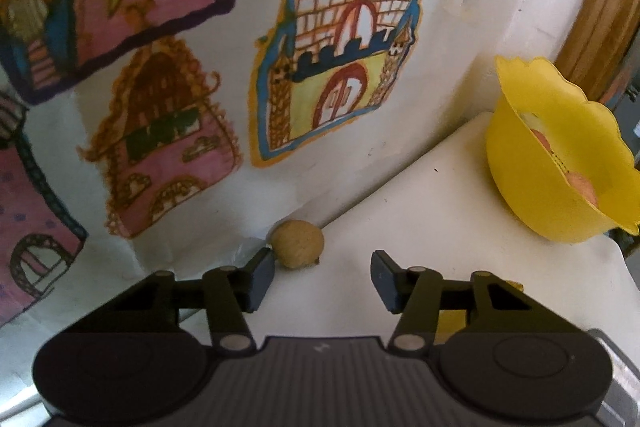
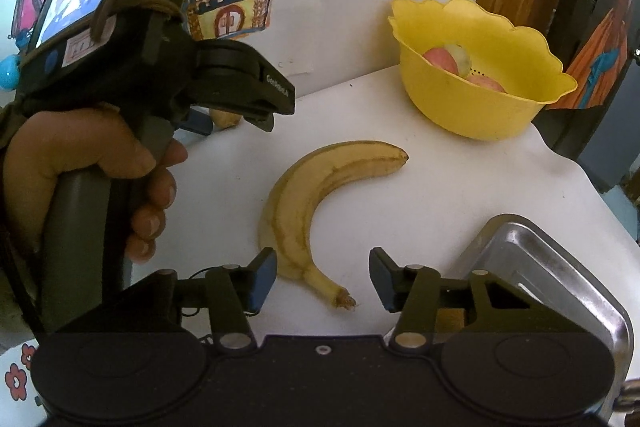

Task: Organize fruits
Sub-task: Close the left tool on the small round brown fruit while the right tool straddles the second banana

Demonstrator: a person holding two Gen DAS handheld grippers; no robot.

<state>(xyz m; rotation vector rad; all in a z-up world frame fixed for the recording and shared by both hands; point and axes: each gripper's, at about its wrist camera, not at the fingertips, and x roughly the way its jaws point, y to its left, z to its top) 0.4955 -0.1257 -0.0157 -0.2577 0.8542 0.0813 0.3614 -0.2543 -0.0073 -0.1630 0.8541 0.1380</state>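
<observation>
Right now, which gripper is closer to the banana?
Right. The right gripper is open with the banana's stem end between its fingers. The left gripper, also open, is farther back by the wall, aimed at a small round tan fruit.

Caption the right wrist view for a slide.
Open right gripper over a banana's stem, yellow bowl of fruit behind.

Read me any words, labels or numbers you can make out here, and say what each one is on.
Embossed lettering on the left gripper's black body, facing the right wrist camera: too blurred to read.
White sticker with red marks on the same gripper: illegible.
Small dark marks inside the yellow bowl: too small to read.
</observation>
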